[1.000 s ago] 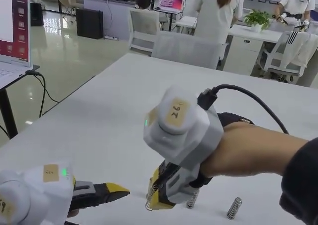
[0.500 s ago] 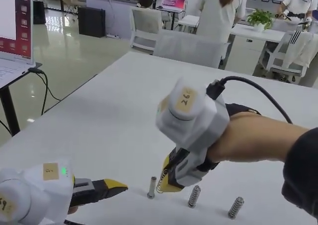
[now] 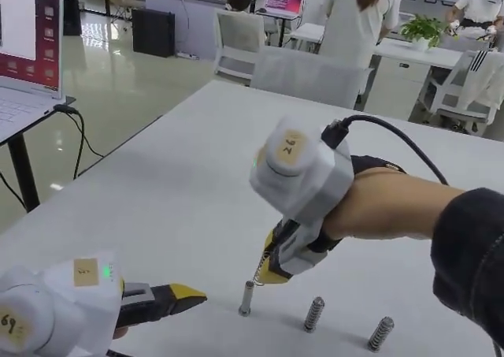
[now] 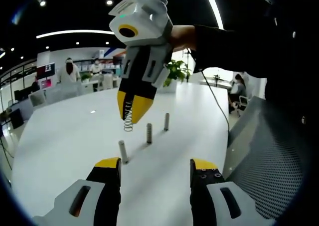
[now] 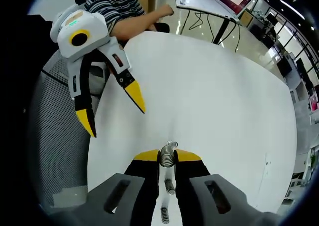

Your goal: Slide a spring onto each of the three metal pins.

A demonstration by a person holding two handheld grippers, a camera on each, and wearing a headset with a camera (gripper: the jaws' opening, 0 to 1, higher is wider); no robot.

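R gripper: right gripper [image 3: 270, 277] tilted tips-down over white table [image 3: 173, 199]; jaws clenched on spring [image 3: 259, 269], whose lower coils hang past the yellow tips; in right gripper view, top coils stick out betw. the closed jaws
Spring: off the table; just above and beside bare pin [image 3: 246, 298]; not yet on it
Bare pin: upright; leftmost of a row of three in head view
Other pins: second pin [image 3: 314, 314] and third pin [image 3: 380, 333] upright; each w/ a spring already round it
L gripper: left gripper [image 4: 154, 165] low over the table; jaws spread apart, holding nothing; tips point twd. bare pin, apart from it
Background: laptop [image 3: 27, 34] on a side stand; potted plant [image 3: 423, 30] on a far desk
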